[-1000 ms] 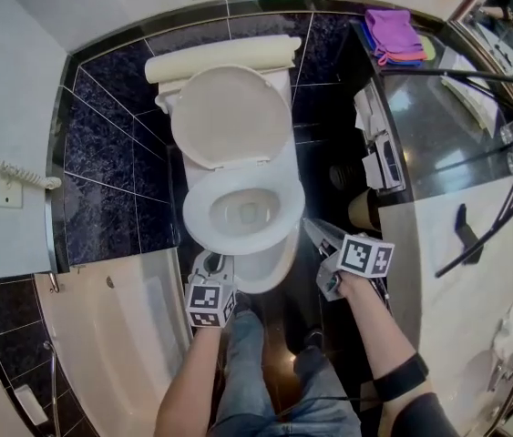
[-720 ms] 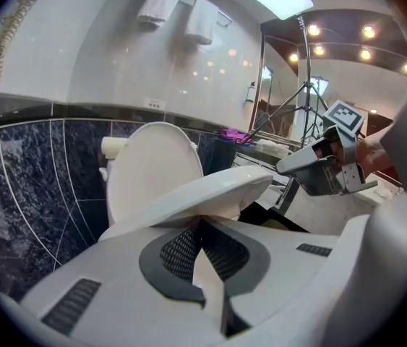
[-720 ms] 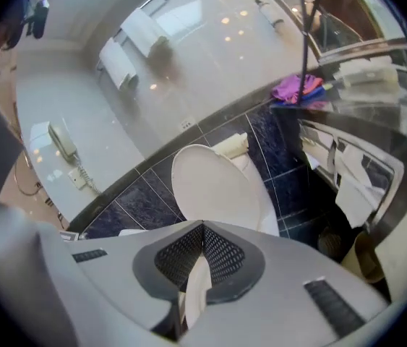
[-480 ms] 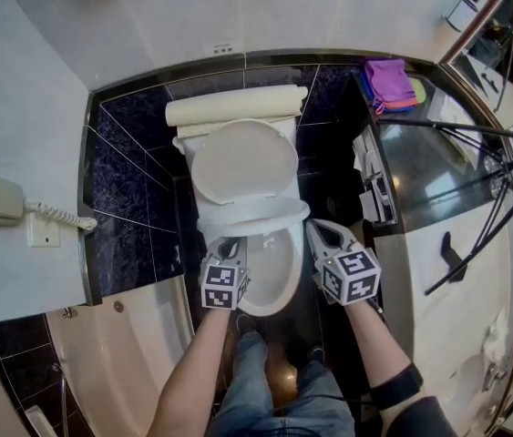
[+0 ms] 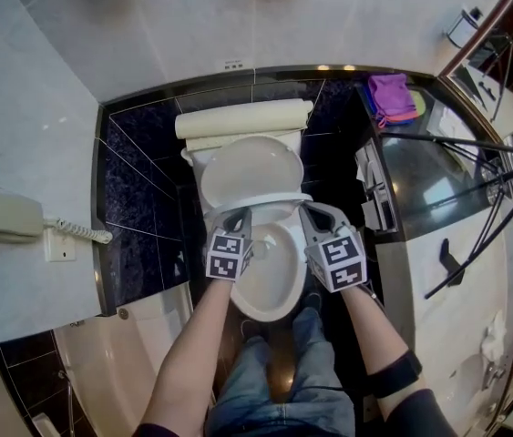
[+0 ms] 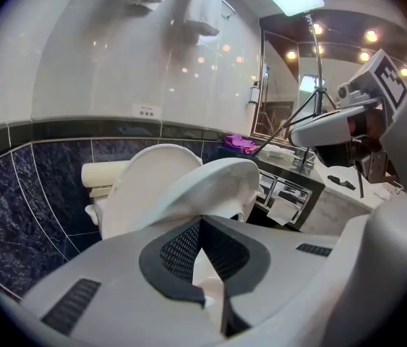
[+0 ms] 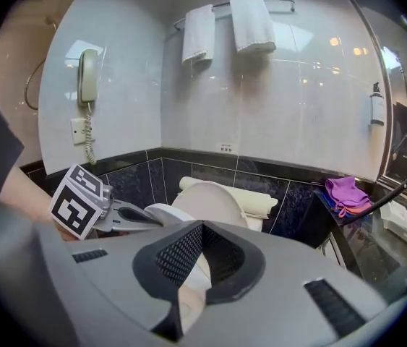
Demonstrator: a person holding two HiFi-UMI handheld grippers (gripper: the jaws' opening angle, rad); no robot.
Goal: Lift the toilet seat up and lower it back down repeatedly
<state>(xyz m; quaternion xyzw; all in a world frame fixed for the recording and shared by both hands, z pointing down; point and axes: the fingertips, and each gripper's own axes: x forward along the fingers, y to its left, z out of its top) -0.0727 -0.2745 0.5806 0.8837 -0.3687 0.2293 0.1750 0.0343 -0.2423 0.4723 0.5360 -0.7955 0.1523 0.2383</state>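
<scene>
The toilet seat [image 5: 258, 204], half raised above the bowl [image 5: 265, 285], is being propped at its front rim by the left claw [image 5: 236, 213] and right claw [image 5: 307, 210], both closed tip to tip, gripping nothing.

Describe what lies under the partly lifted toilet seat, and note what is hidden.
Under the toilet seat the white toilet bowl shows: its front rim and open basin. The bowl's rear part is covered by the seat and cannot be seen.
</scene>
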